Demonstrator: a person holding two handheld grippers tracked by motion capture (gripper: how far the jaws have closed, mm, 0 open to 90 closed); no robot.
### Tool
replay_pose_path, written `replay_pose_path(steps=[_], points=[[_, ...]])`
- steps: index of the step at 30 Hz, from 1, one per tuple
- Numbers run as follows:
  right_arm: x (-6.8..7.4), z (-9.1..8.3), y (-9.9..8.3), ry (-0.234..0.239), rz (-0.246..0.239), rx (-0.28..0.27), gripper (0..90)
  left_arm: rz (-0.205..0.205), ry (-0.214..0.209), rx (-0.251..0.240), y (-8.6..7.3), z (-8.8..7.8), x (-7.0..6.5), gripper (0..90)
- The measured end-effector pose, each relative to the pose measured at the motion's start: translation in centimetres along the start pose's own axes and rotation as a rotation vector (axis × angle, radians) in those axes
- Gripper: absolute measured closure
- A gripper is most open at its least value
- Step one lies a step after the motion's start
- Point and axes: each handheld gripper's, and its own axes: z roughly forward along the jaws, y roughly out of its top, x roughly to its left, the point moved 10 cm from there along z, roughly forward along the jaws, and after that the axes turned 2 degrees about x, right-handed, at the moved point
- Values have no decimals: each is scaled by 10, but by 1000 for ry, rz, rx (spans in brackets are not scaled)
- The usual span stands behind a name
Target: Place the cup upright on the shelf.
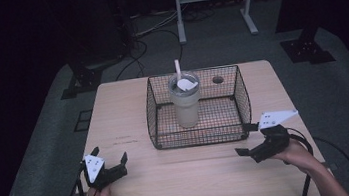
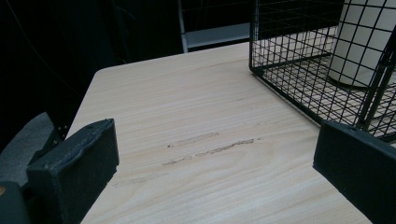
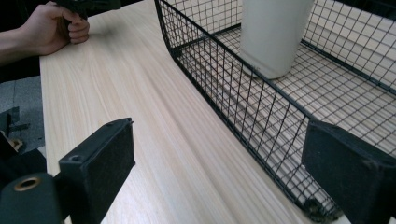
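A black wire basket [image 1: 196, 106] is sitting at the centre of the wooden table [image 1: 130, 123], and a pale tumbler [image 1: 186, 100] (lidded, with a straw) is standing upright inside it. The left gripper [image 1: 109, 156] is resting at seven o'clock, jaws apart, gripping nothing. The right gripper [image 1: 246, 139] is lying at four o'clock, jaws likewise spread, just beside the basket's corner.

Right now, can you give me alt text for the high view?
A black wire basket sits mid-table holding an upright pale tumbler with a straw. Nearer the person, the left hand-held gripper and right hand-held gripper rest open on the wooden table, empty.
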Motion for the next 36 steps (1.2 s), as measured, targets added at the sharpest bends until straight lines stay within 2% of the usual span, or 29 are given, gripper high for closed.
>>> replay_pose_path(steps=[9, 16, 21, 25, 30, 36], points=[[-2, -4, -22, -13, -17, 15, 88, 1, 0, 0, 0, 0, 0, 0], [0, -14, -35, -15, -27, -14, 88, 1, 0, 2, 0, 0, 0, 0], [1, -18, -51, -26, -26, -8, 88, 4, 2, 2, 0, 0, 0, 0], [-2, -21, -68, -60, -16, -11, 88, 3, 2, 2, 0, 0, 0, 0], [-4, -21, -80, -72, 1, -15, 88, 4, 3, 4, 0, 0, 0, 0], [-7, -23, -92, -106, 51, -62, 88, 3, 2, 3, 0, 0, 0, 0]])
